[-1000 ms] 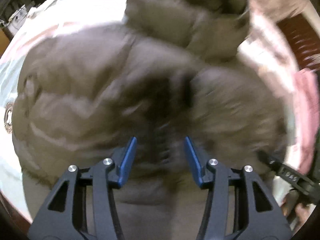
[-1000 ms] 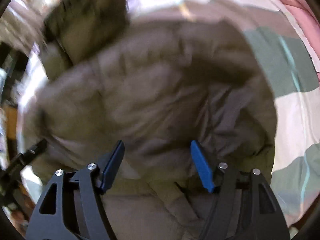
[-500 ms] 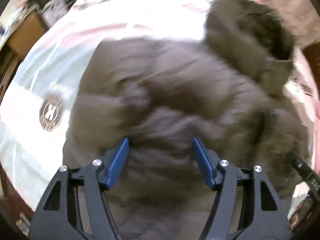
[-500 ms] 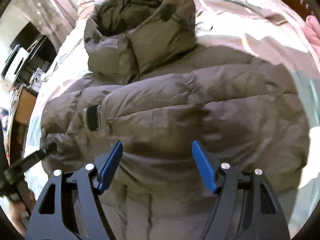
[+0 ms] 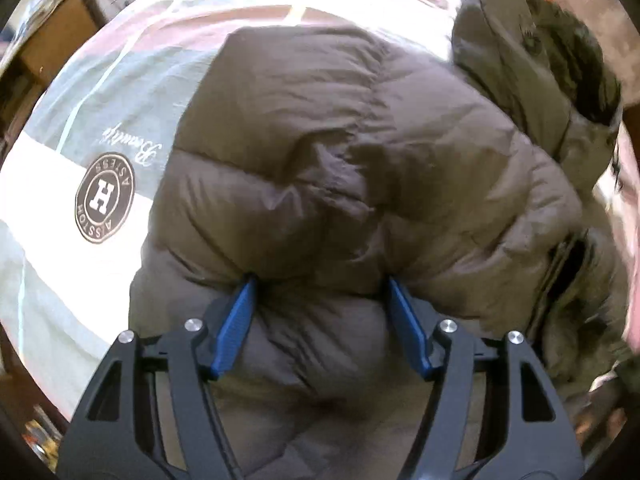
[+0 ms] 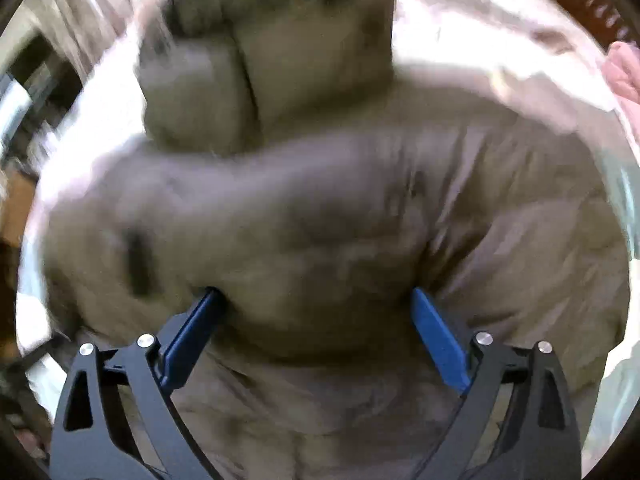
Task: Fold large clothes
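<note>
Left wrist view: at far left a round brown logo (image 5: 105,197) is printed on the pale striped sheet (image 5: 52,248) of the bed, with cursive lettering just beside it. To its right a brown puffer jacket (image 5: 360,168) lies on the sheet and fills most of the view, its hood (image 5: 536,60) at upper right. The left tongs (image 5: 320,292) stand spread wide apart, the blue fingertips (image 5: 236,324) pressed into a puffy fold of the jacket without pinching it. Right wrist view, which is blurred: the same jacket (image 6: 340,220) spreads across the bed, hood (image 6: 264,60) at top left of centre, a dark patch at its left edge, pale sheet (image 6: 500,60) around it and something pink (image 6: 624,68) at far right. The right tongs (image 6: 316,300) are also spread wide, their tips touching the jacket's bulging front, holding nothing.
</note>
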Action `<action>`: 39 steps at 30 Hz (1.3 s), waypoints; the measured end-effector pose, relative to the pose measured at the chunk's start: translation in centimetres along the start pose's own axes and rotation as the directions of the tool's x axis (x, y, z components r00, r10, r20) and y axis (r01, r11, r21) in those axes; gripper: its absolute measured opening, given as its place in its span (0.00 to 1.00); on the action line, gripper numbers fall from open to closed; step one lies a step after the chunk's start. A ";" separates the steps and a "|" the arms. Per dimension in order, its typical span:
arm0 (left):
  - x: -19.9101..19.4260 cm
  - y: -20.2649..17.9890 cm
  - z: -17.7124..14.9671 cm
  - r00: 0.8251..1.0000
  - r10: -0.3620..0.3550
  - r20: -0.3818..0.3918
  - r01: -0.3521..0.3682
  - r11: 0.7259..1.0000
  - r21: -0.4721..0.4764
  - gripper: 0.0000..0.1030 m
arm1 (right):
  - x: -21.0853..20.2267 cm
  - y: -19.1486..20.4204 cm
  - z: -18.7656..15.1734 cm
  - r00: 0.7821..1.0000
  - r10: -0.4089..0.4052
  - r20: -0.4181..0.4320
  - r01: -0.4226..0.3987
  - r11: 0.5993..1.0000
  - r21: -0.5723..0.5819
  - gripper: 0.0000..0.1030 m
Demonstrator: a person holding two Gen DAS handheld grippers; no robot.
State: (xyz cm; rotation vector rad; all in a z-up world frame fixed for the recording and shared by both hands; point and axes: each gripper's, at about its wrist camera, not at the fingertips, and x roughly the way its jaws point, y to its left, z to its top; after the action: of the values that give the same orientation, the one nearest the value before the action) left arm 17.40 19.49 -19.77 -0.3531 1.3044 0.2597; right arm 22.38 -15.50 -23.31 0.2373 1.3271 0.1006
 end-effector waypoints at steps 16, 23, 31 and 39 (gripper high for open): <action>-6.4 -3.3 -2.1 0.984 -0.180 -0.007 0.180 0.984 -0.016 0.89 | -9.1 -1.4 19.4 0.955 -0.050 0.292 0.020 0.994 0.107 0.92; -1.9 -3.8 -3.3 0.977 -0.157 -0.143 0.157 0.988 -0.009 0.89 | -2.2 -2.2 26.2 0.967 -0.050 0.249 -0.010 0.972 0.235 0.92; 1.2 -5.8 -4.5 0.988 -0.019 -0.152 0.038 0.992 0.120 0.89 | -1.3 -1.3 22.3 0.955 -0.057 0.291 0.015 0.989 0.145 0.07; -1.5 -2.4 -5.9 0.986 -0.107 -0.127 0.098 0.992 -0.077 0.89 | -12.4 0.3 5.9 0.887 0.235 0.398 -0.031 0.889 -0.458 0.07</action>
State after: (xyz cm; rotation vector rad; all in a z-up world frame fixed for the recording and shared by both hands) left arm 12.69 14.95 -19.34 -0.5027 1.4037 0.1988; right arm 25.15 -18.45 -10.18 -0.0377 0.7970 0.4397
